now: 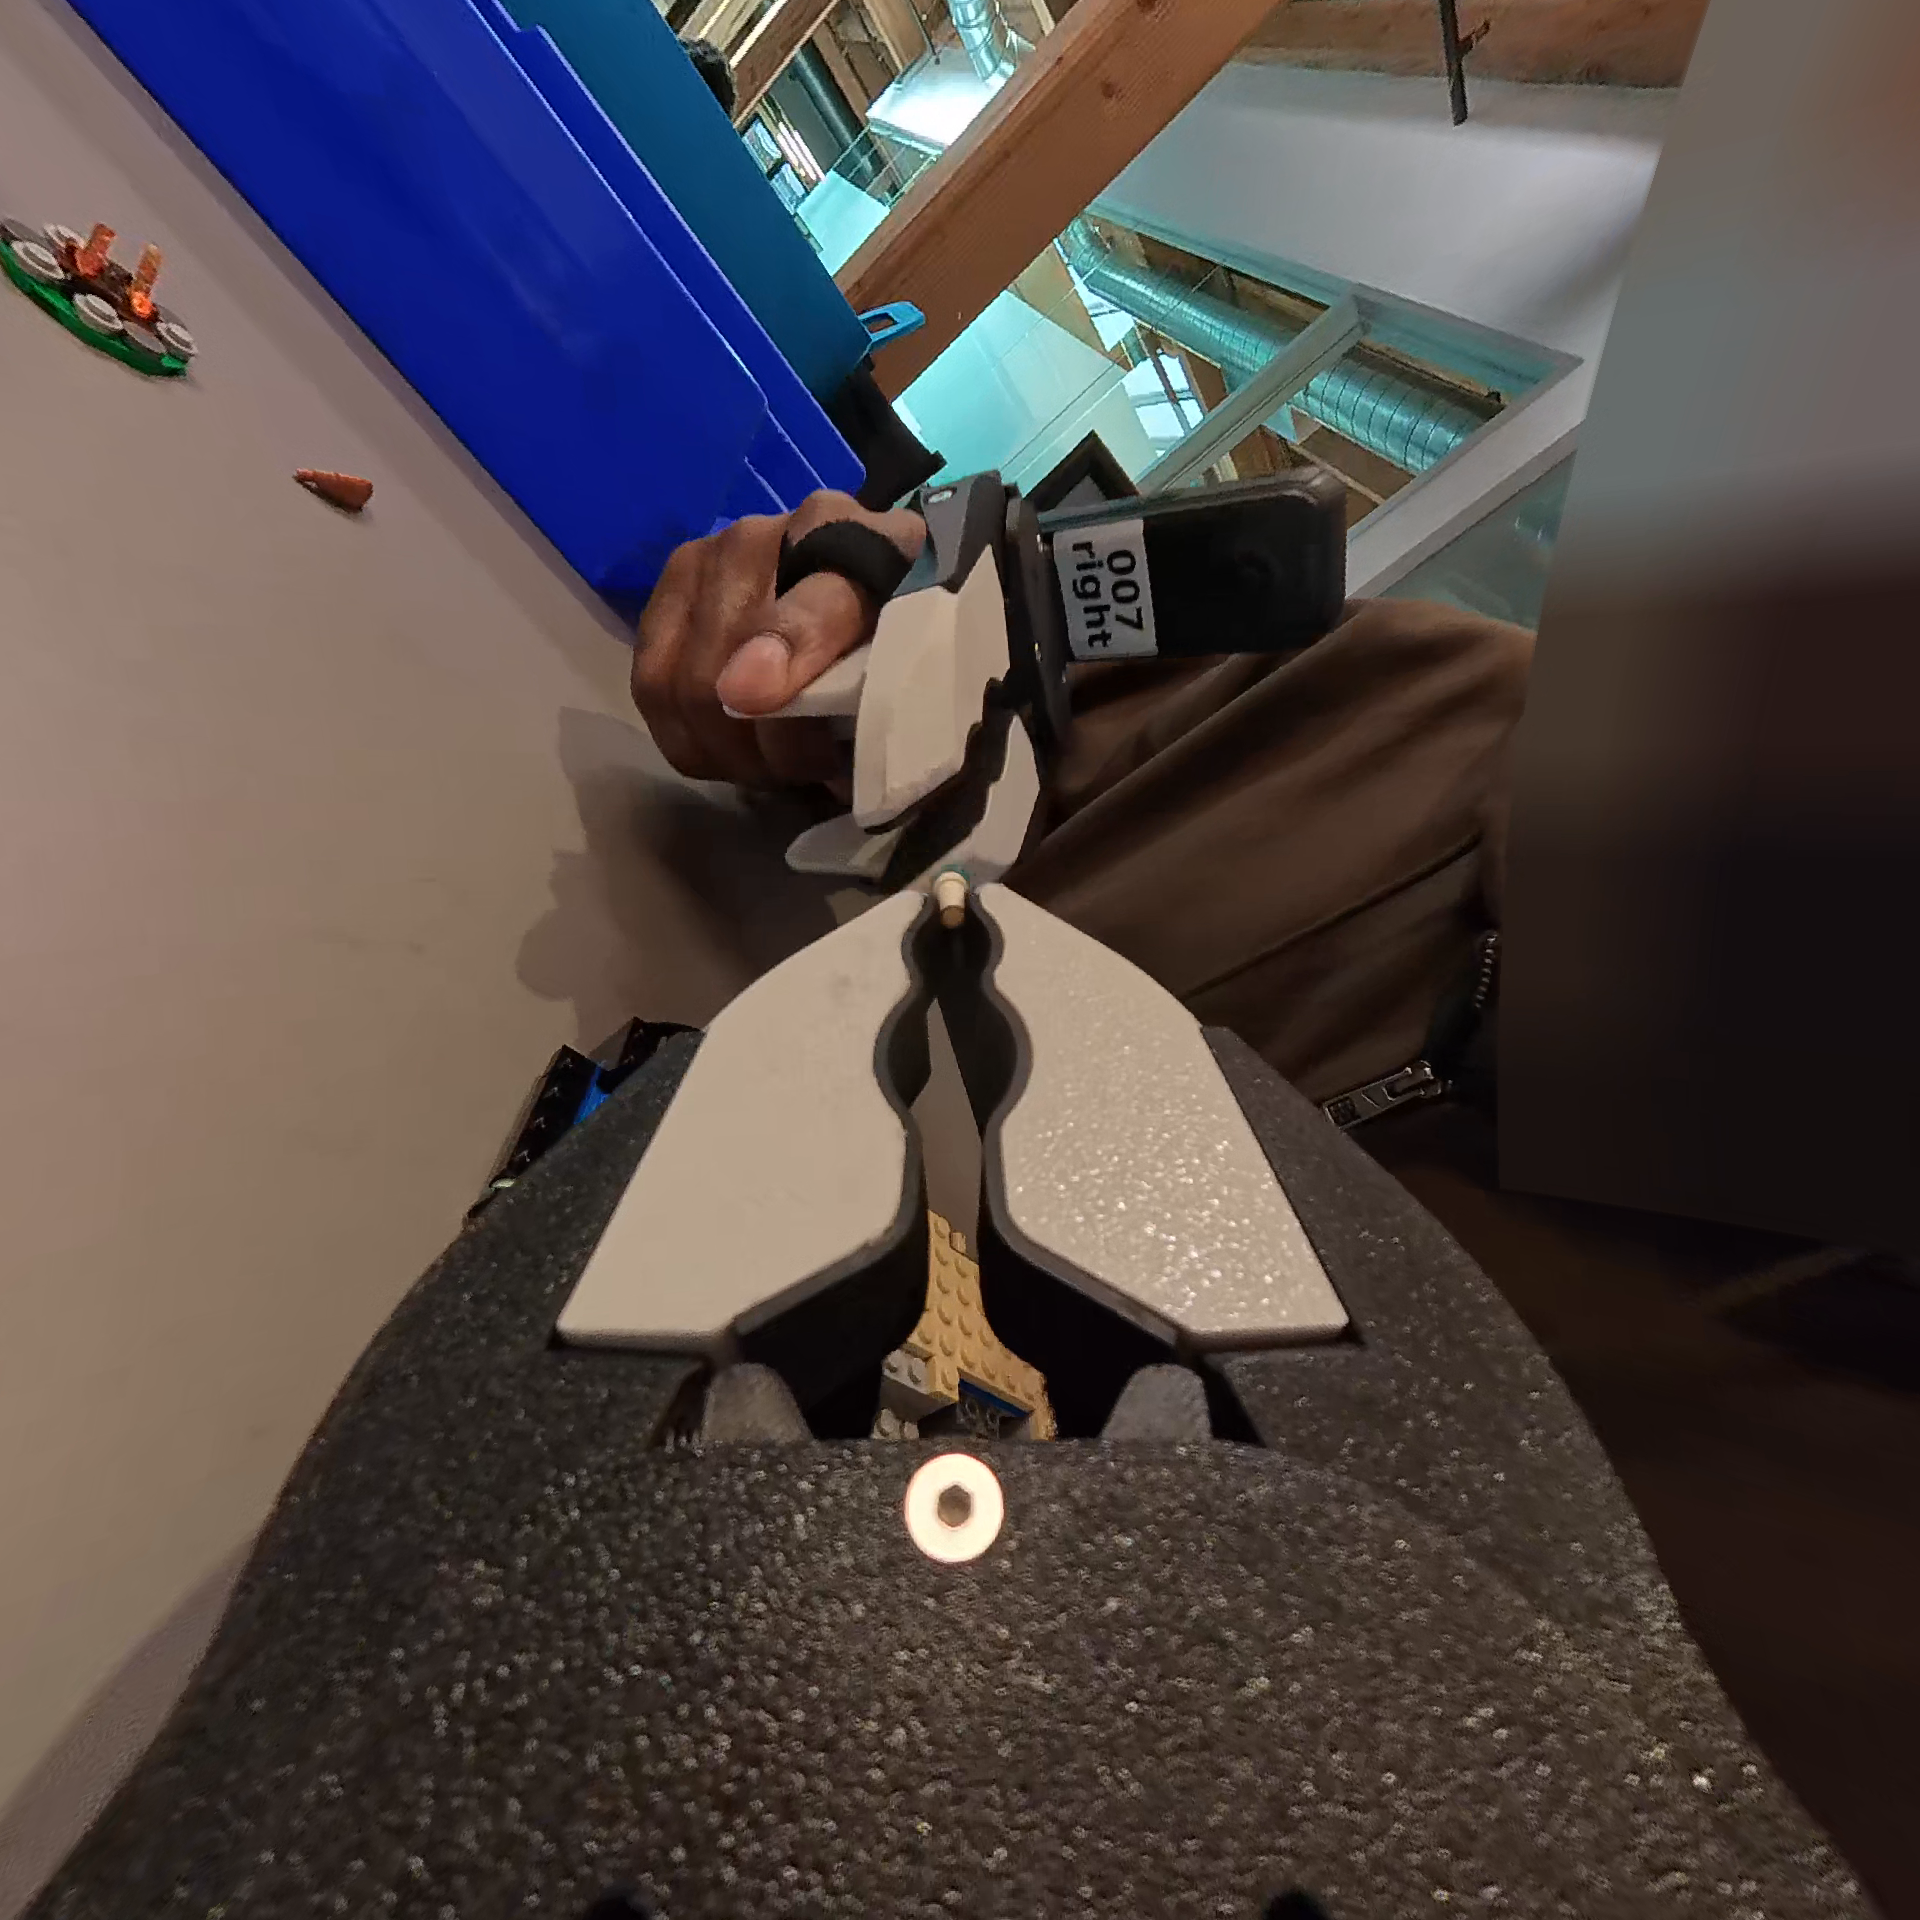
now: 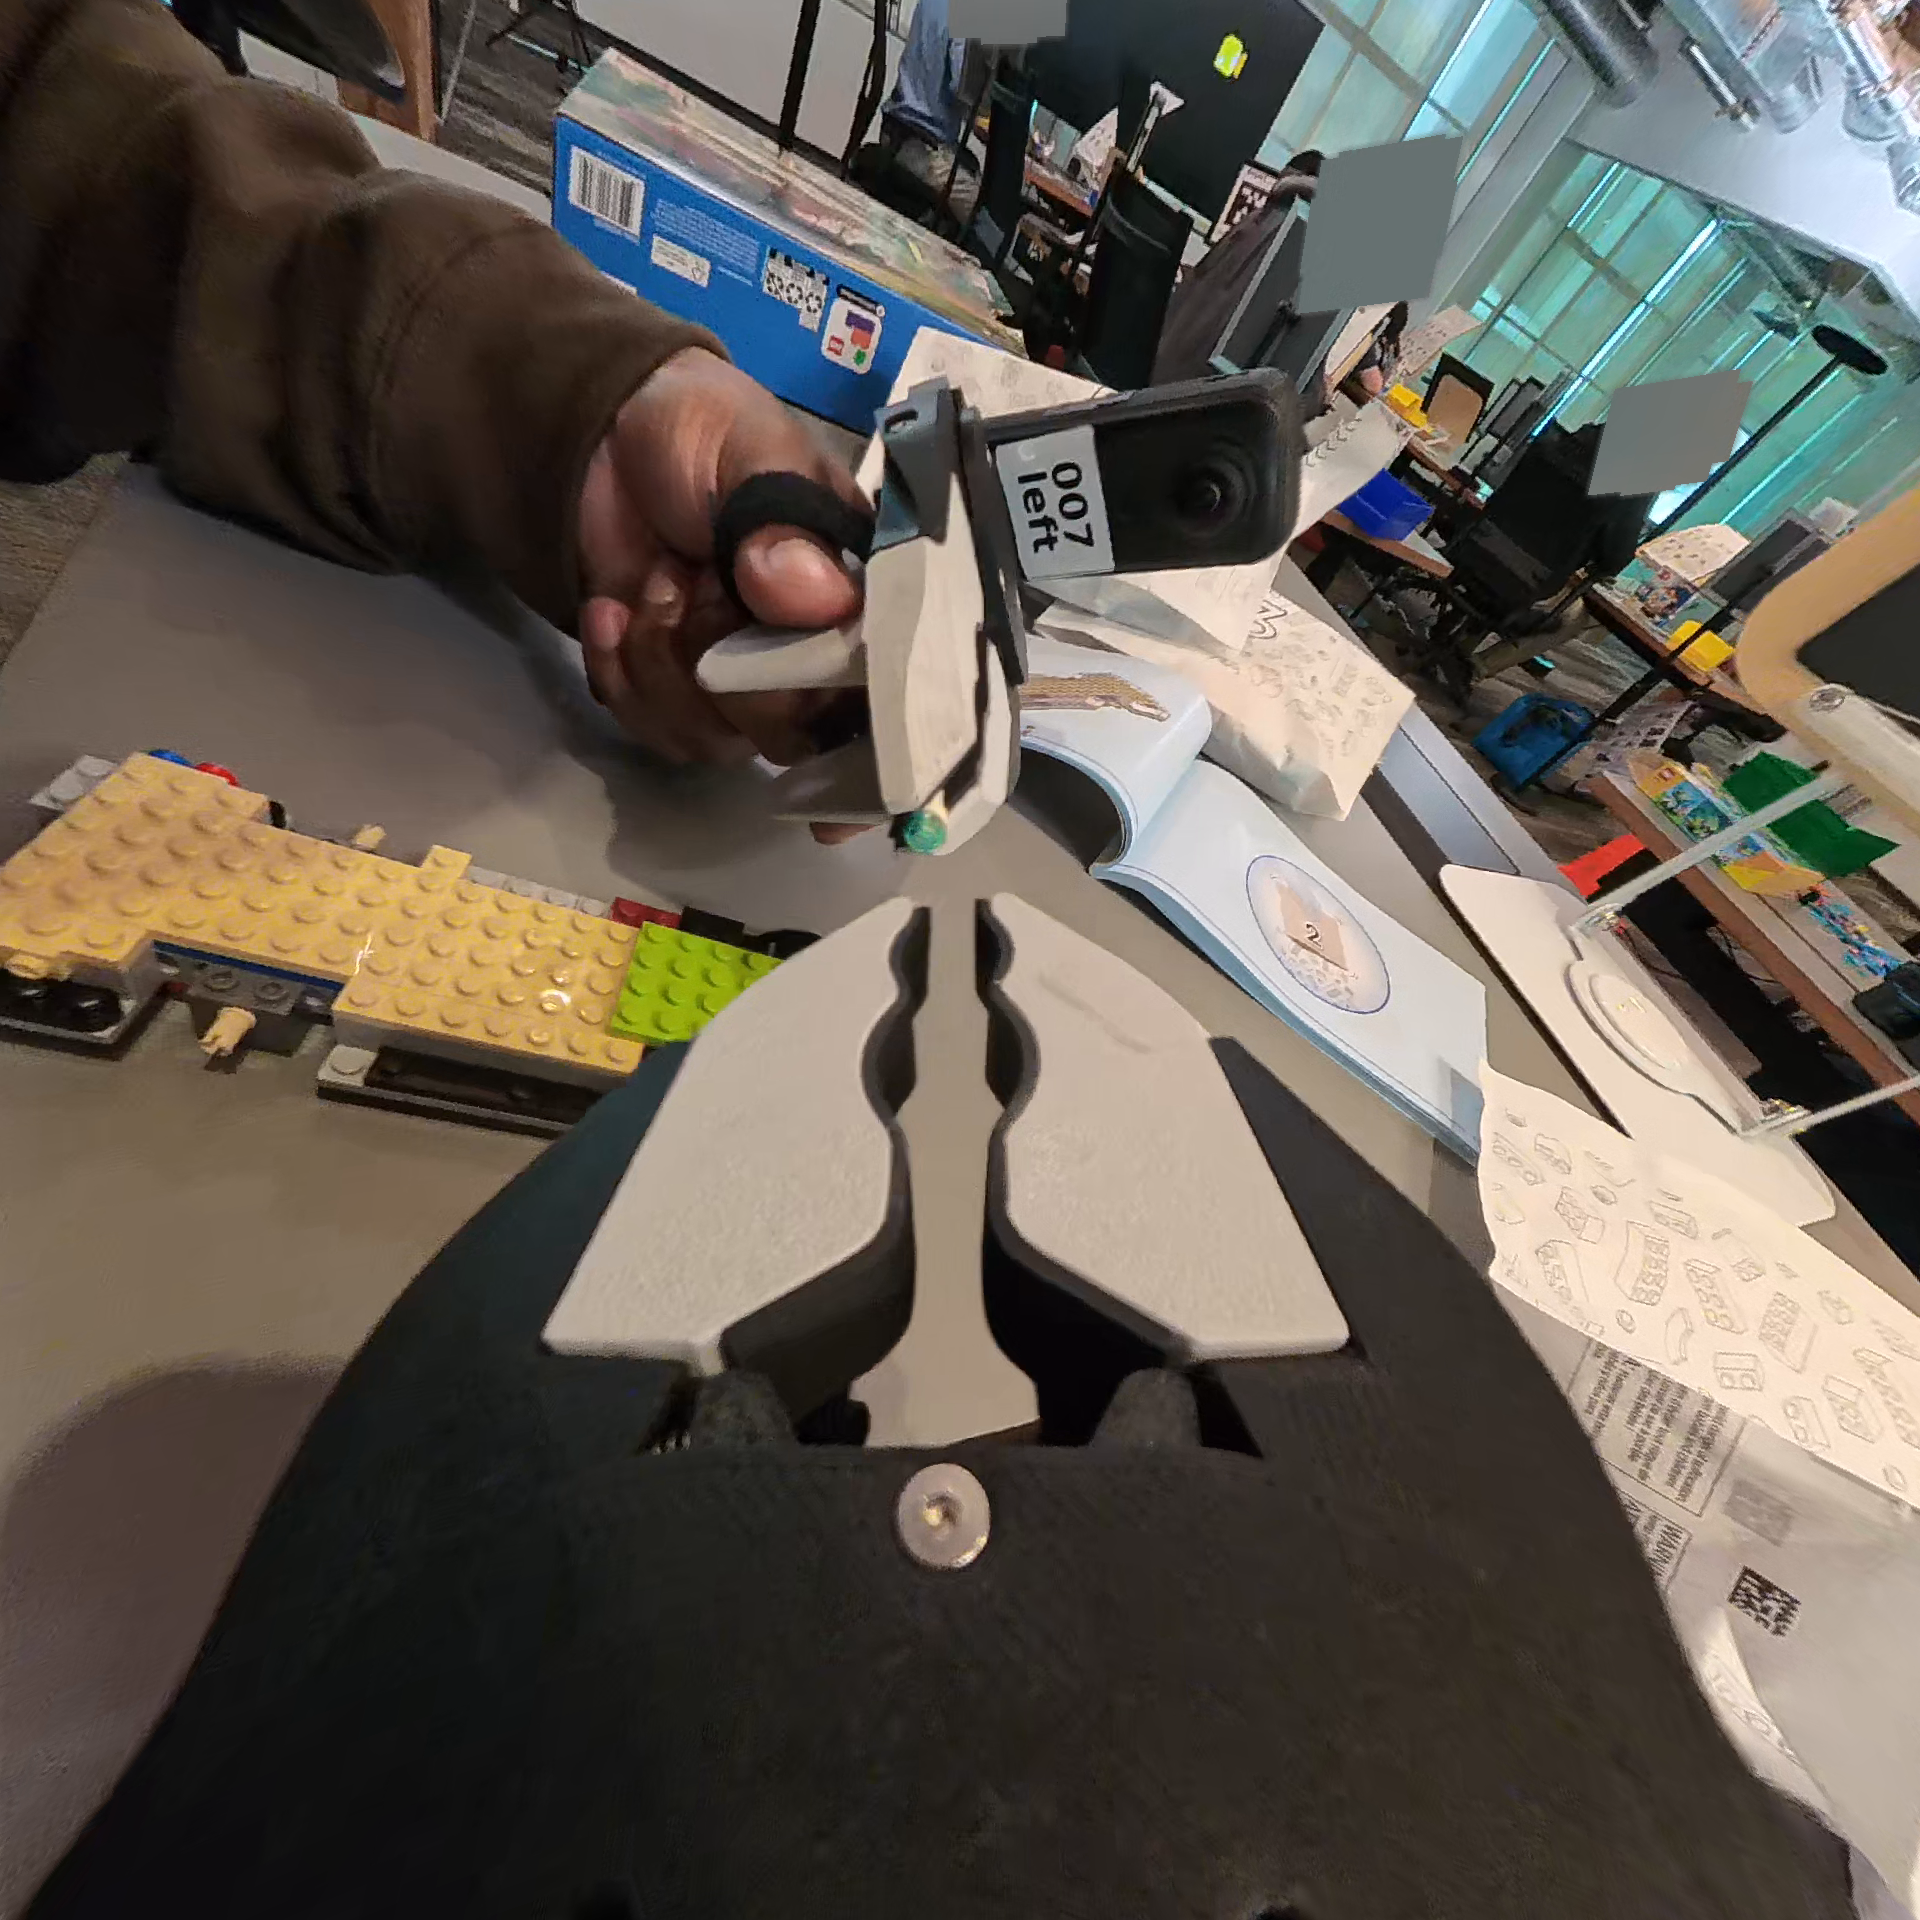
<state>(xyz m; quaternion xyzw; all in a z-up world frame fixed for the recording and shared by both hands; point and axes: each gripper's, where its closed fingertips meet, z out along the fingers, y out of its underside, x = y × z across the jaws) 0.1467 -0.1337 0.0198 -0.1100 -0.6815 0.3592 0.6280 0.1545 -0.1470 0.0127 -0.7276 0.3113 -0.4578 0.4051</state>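
The left gripper (image 1: pixel 948 906) pinches a small cream peg (image 1: pixel 948 900) at its very tips; both pads press on it. The peg has a teal round cap (image 2: pixel 923 833) at its far end, which sticks out of the tips toward the right gripper (image 2: pixel 951 914). In the right wrist view the same peg shows as a short cream stem between the left gripper's grey fingers (image 2: pixel 935 665), with the teal cap below them.

The right gripper has its fingers slightly apart, with a narrow slot between them, and nothing is in this slot. Its tips point at the teal cap and are near it, but I cannot tell if they touch it. Both grippers are held up over the grey table (image 2: pixel 312 675), tip to tip.

A hand (image 2: pixel 675 561) in a brown sleeve (image 2: pixel 312 312) holds the left gripper, and another hand (image 1: pixel 727 644) holds the right one.

On the table, at the left of the right gripper, lies a tan brick build (image 2: pixel 312 935) with a lime plate (image 2: pixel 686 982) at its end. At the right lies an open booklet (image 2: pixel 1247 914), and a white paper bag (image 2: pixel 1299 686) is behind it. A blue box (image 2: pixel 727 239) stands farther back. In the left wrist view a small green round build (image 1: pixel 94 301) and an orange cone (image 1: pixel 335 488) lie on the table, well apart from the grippers.
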